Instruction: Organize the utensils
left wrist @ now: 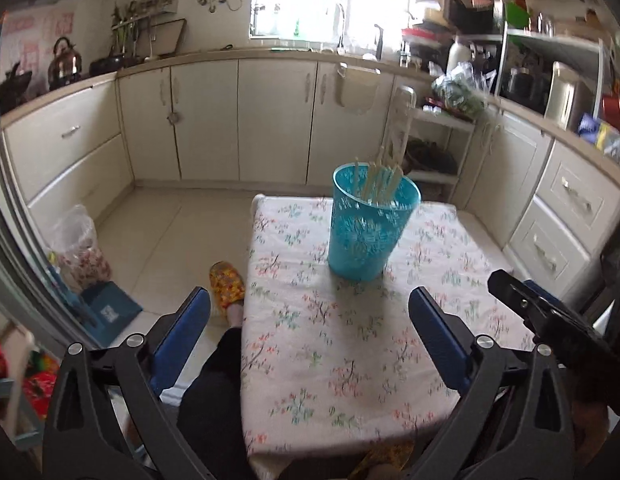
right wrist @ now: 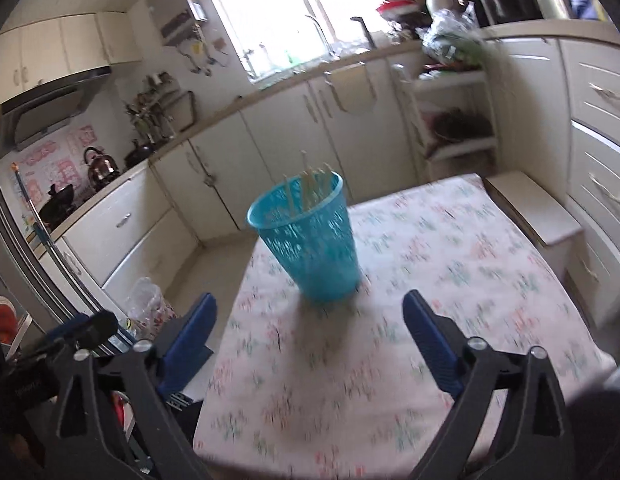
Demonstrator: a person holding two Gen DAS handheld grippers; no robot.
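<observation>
A teal plastic cup (left wrist: 366,228) stands upright on the floral tablecloth (left wrist: 350,352), with several pale chopsticks (left wrist: 384,182) standing in it. It also shows in the right wrist view (right wrist: 310,240), chopsticks (right wrist: 310,188) inside. My left gripper (left wrist: 310,320) is open and empty, held above the near part of the table, short of the cup. My right gripper (right wrist: 310,324) is open and empty, also short of the cup; its black body (left wrist: 550,316) shows at the right of the left wrist view.
The small table (right wrist: 410,320) stands in a kitchen with cream cabinets (left wrist: 229,120) behind. A person's leg and yellow slipper (left wrist: 226,284) are at the table's left. A plastic bag (left wrist: 79,244) sits on the floor at left. A white shelf rack (left wrist: 434,140) stands behind the cup.
</observation>
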